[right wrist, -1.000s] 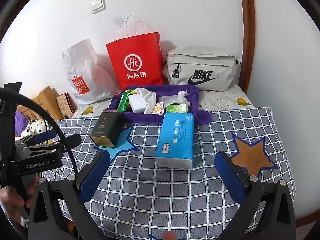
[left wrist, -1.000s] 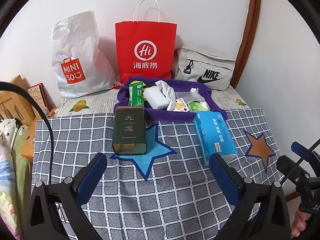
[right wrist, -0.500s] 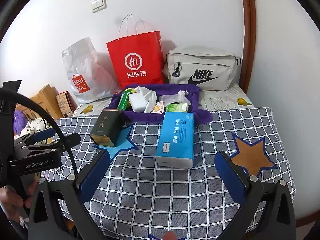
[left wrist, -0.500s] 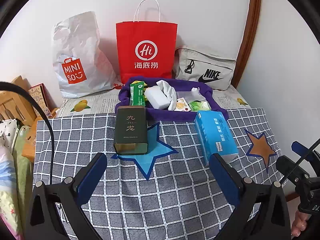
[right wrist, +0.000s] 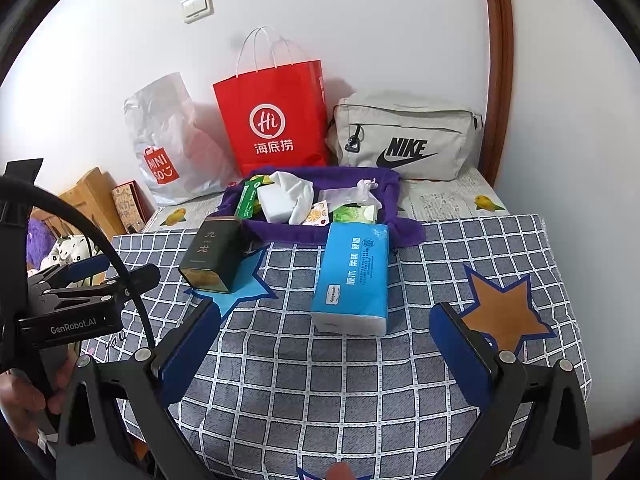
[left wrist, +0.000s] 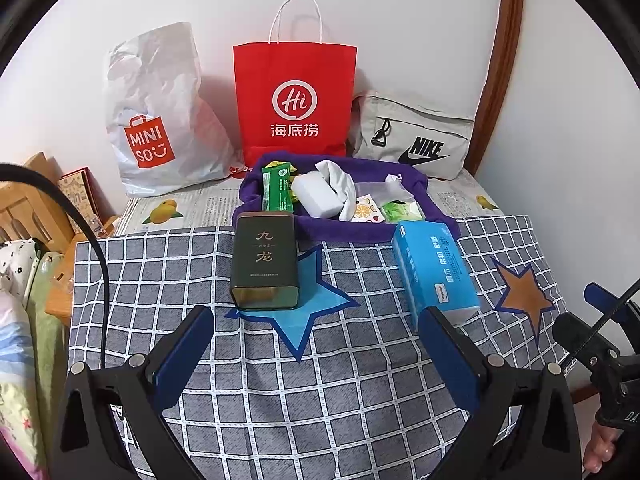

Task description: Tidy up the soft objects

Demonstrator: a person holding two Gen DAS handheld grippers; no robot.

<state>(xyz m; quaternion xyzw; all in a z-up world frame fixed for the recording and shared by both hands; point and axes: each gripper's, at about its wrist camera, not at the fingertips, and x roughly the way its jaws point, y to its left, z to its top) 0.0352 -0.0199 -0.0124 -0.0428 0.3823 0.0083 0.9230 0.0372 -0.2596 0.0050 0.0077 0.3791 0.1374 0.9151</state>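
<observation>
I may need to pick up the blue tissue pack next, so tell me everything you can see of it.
The blue tissue pack is a soft rectangular brick in glossy blue plastic wrap with white print on top; its near end shows white. It lies flat on the checked tablecloth, long side pointing away from the cameras, far end against or just short of the purple basket. It looks sealed and undented. The dark tin lies apart to its left. Neither open claw touches it; the right claw is lined up nearest.

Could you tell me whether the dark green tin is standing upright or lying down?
Lying down. The tin rests on its long side on the blue star, its end face turned toward the camera and its label facing up.
</observation>
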